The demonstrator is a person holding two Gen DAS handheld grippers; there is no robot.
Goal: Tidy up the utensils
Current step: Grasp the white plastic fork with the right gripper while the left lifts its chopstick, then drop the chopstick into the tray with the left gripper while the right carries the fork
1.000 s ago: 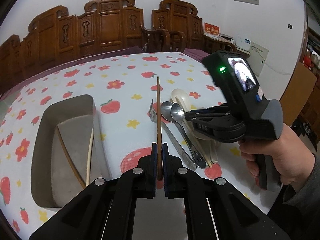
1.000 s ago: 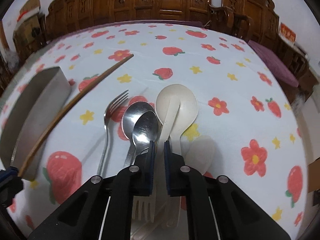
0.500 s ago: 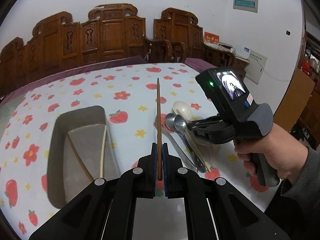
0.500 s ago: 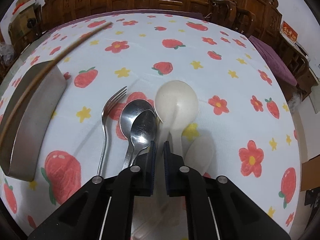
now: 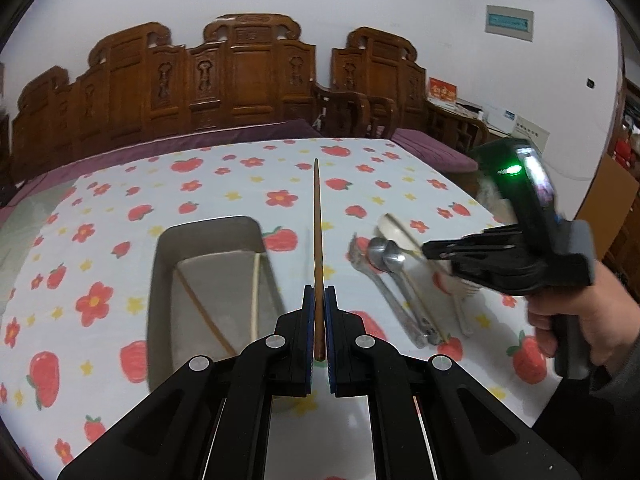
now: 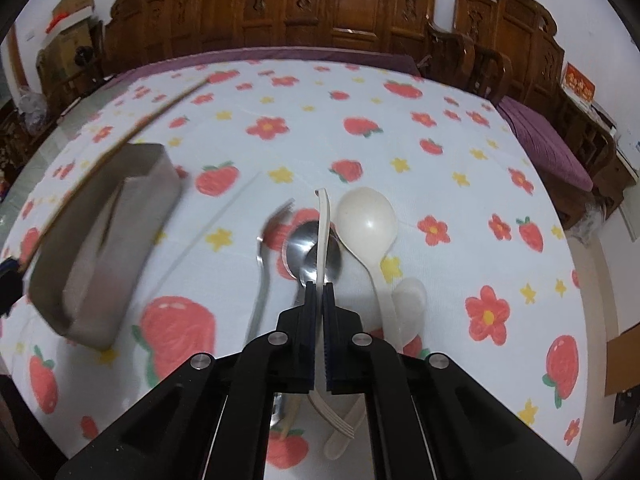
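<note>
The sorting is under way but far from done. The grey tray [image 5: 208, 240] on the desk [image 5: 224, 184] already holds two thin sticks, one pale and one brown, which look like chopsticks. The left gripper [image 5: 319, 304] is clamped tight on a dark brown chopstick [image 5: 317, 240], held above the desk just beside the tray's right wall and pointing away from the camera. The right gripper [image 6: 319, 300] has just been closing and now pinches the handle of a white plastic fork [image 6: 323, 236], whose tines hang below the jaws, above the pile. Left on the cloth are a metal fork [image 6: 262, 264], two metal spoons [image 6: 316, 252], a large white spoon [image 6: 368, 224] and a smaller white one [image 6: 408, 300], lying close together well to the right of the tray; a thin pale stick near them is too blurred to name.

The desk wears a white cloth printed with strawberries and flowers. Carved dark wooden chairs [image 5: 240, 76] with purple cushions stand behind it against a white wall.
</note>
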